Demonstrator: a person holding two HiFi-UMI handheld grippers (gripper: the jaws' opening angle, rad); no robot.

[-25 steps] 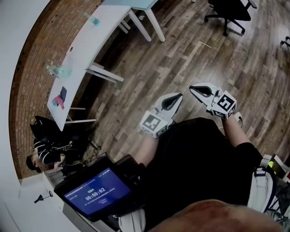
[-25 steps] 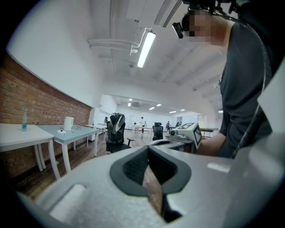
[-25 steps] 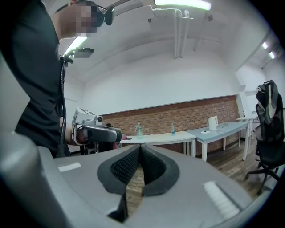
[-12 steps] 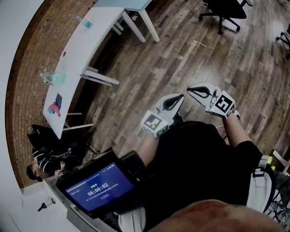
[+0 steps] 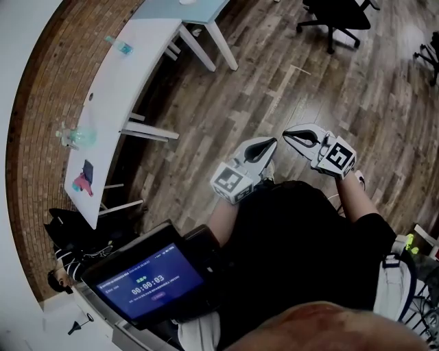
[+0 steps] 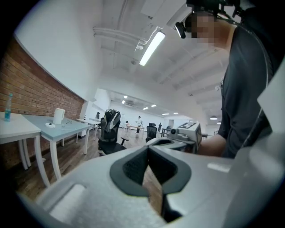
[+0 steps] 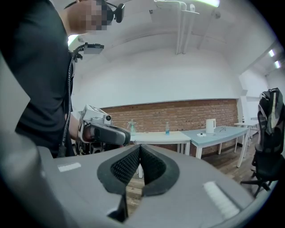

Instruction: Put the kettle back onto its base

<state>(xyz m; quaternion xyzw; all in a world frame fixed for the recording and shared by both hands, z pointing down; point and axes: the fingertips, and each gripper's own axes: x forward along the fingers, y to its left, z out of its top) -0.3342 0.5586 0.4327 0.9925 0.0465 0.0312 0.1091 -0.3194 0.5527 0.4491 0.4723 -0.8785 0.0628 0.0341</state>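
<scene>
Kettle [image 7: 210, 126] stands beside its base [image 7: 202, 134] on the distant tabletop [image 7: 227, 132], right of the right gripper view; left claw [image 6: 148, 150] and right claw [image 7: 139, 149] are closed, empty. Approach first, then open.

A white table [image 5: 130, 82] ran along the brick wall [image 5: 48, 82]. A blue bottle [image 5: 122, 46] and a clear spray bottle [image 5: 74, 135] stood by its wall-side edge, a pink item [image 5: 84, 180] near its nearer end. A black office chair [image 5: 334, 17] stood on the wood floor [image 5: 226, 96].
</scene>
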